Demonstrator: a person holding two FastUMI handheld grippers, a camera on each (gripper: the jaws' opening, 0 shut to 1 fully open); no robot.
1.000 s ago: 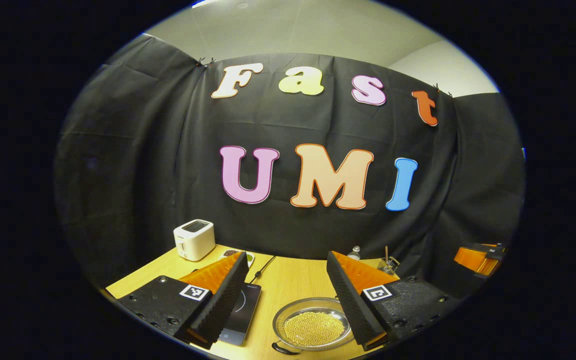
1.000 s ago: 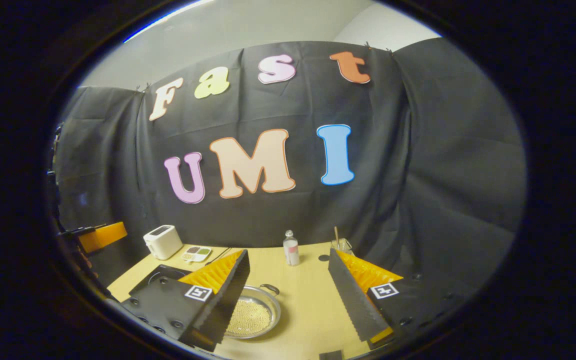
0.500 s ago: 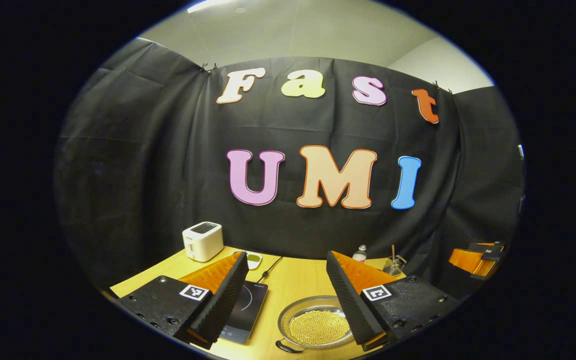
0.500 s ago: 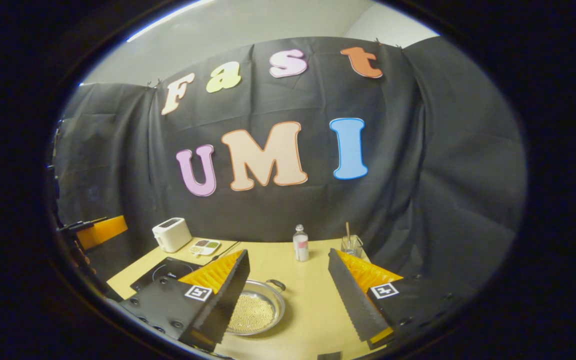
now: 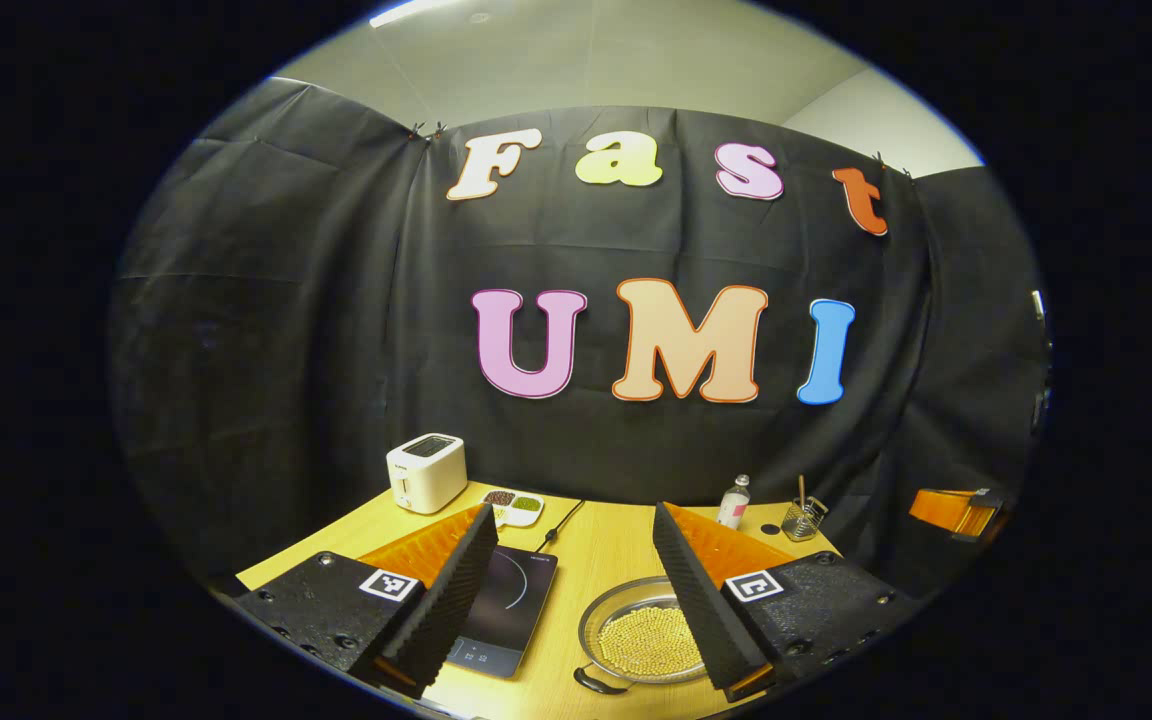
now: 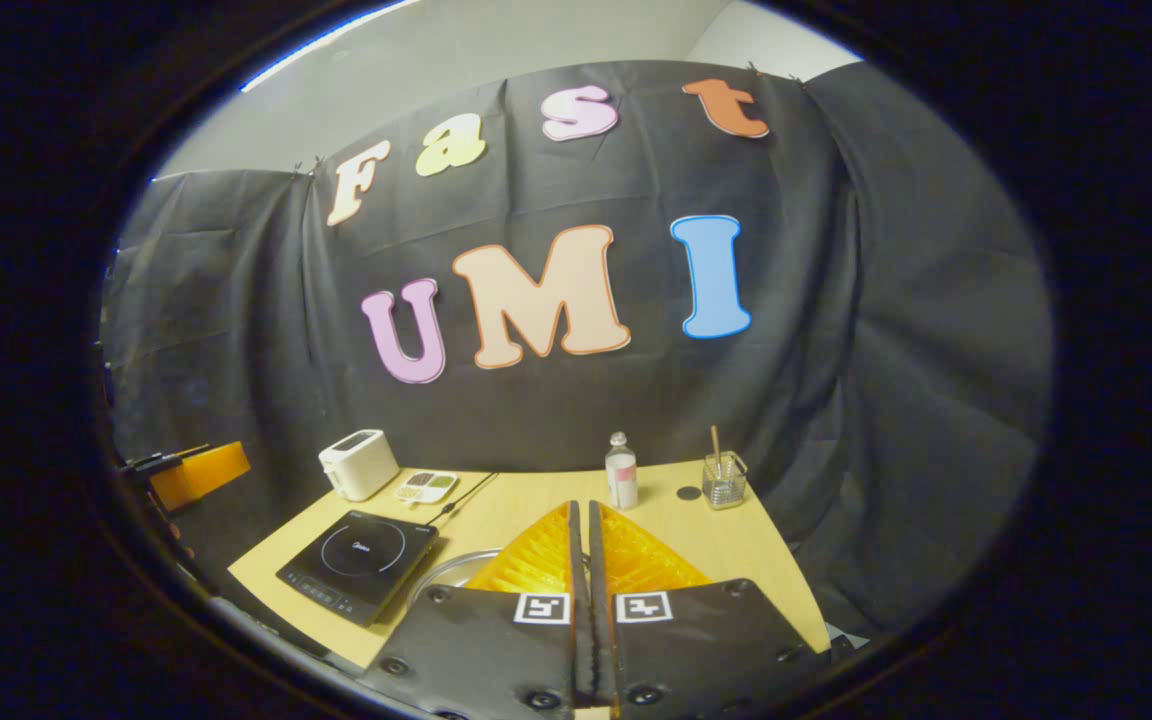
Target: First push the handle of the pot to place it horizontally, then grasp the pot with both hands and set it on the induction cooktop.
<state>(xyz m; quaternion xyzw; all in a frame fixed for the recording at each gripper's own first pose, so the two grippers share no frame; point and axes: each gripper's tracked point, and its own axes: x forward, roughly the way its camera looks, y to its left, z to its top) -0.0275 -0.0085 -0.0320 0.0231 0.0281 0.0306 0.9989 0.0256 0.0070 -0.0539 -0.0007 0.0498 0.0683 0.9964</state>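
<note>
Currently hovering above the near edge of the light wooden table [image 5: 616, 540], with nothing between the fingers: left gripper [image 5: 571, 600], black wedge-shaped fingers with orange backs standing wide apart. Sitting on the table below and ahead of the left gripper: shallow round metal pot [image 5: 648, 642] holding small yellowish beads, partly hidden behind the right-hand finger, with one black loop handle [image 5: 596, 683] showing at the near-left rim. Lying just left of the pot, apart from it: flat black rectangular induction cooktop [image 5: 508, 610], its cord running back toward the wall.

Standing farther back on the table: white toaster [image 5: 426, 472] at the far left, small white divided dish [image 5: 514, 506] of dark and green contents beside it, small clear bottle [image 5: 733, 501] and glass jar [image 5: 800, 520] with a stick in it toward the far right.

Hovering over the near middle of the table in the right gripper view: right gripper [image 6: 582, 560], fingers pressed fully together with nothing gripped. Showing as a curved metal rim just left of those closed fingers: pot [image 6: 448, 568]. Lying further left: induction cooktop [image 6: 358, 562]. Showing at the far right edge of the left gripper view, off the table: orange part of the right gripper [image 5: 951, 510].
</note>
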